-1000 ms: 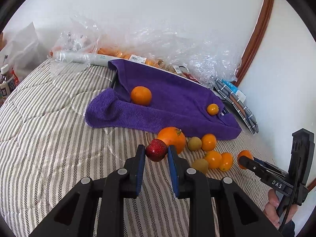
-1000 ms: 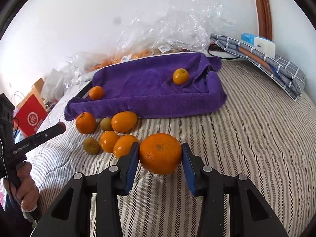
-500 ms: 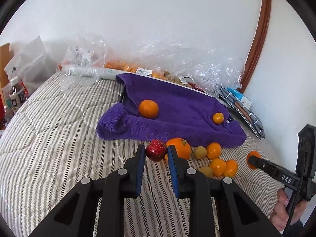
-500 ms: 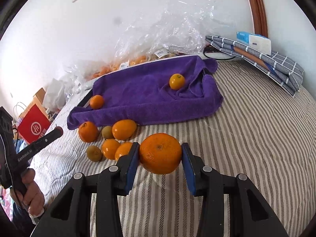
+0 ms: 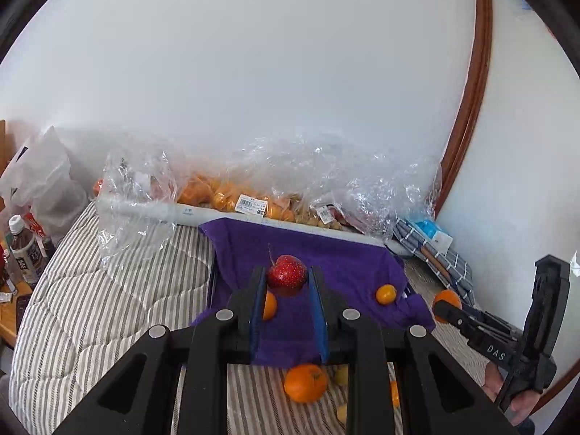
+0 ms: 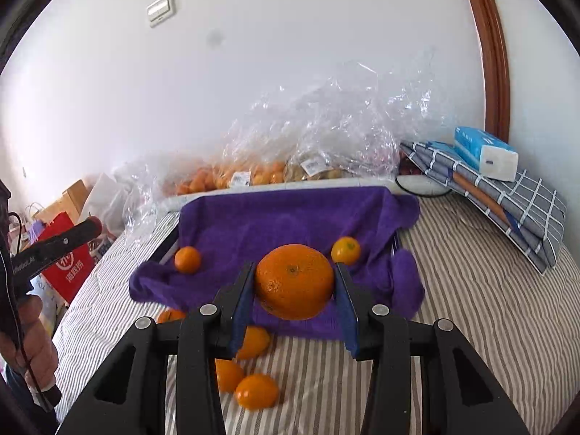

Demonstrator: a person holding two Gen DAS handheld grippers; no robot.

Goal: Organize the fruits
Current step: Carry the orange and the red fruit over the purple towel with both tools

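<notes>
While the left claw (image 5: pixel 286 282) clamps a small red fruit (image 5: pixel 286 272) above the purple towel (image 5: pixel 344 257), the right claw (image 6: pixel 294 290) grips a large orange (image 6: pixel 294 281); loose oranges (image 6: pixel 253 388) lie on the striped bed (image 6: pixel 471 308).

Both grippers and fruit, now higher above bedspread (image 6: pixel 471 290)

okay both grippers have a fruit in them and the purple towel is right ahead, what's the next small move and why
Probably carry both forward over the purple towel and lower them: the left gripper clamps the small red fruit, the right gripper the big orange, both lifted clear of the bedcover.
</notes>
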